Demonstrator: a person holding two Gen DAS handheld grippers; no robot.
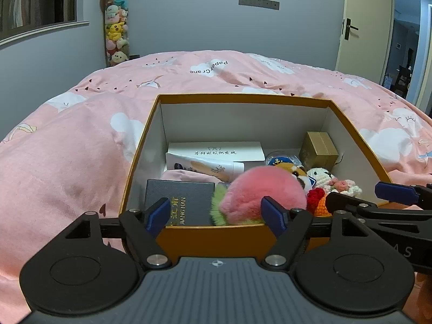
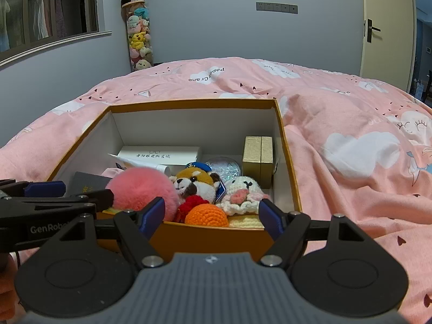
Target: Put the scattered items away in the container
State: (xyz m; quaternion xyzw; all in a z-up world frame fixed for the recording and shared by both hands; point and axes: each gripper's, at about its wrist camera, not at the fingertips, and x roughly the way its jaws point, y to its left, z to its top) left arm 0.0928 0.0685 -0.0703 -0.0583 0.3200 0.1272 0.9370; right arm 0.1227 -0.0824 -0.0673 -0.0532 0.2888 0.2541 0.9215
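Note:
An orange box [image 1: 243,97] [image 2: 189,102] with white inner walls sits on the bed. Inside lie a pink fluffy ball [image 1: 259,191] [image 2: 143,189], a dark booklet [image 1: 181,199], a white tube [image 1: 205,166], a white carton [image 1: 216,151], a gold box [image 2: 257,159], a capped plush dog [image 2: 197,183], a white crochet toy [image 2: 243,191] and an orange crochet ball [image 2: 206,216]. My left gripper [image 1: 216,214] [image 2: 74,193] is open at the box's near wall, above the pink ball. My right gripper [image 2: 212,214] [image 1: 370,198] is open beside it, over the crochet toys. Neither holds anything.
The pink cloud-print duvet [image 2: 351,140] spreads around the box on all sides. A tall clear column of plush toys [image 2: 139,35] stands in the far corner by the window ledge. A door [image 2: 388,27] is at the far right.

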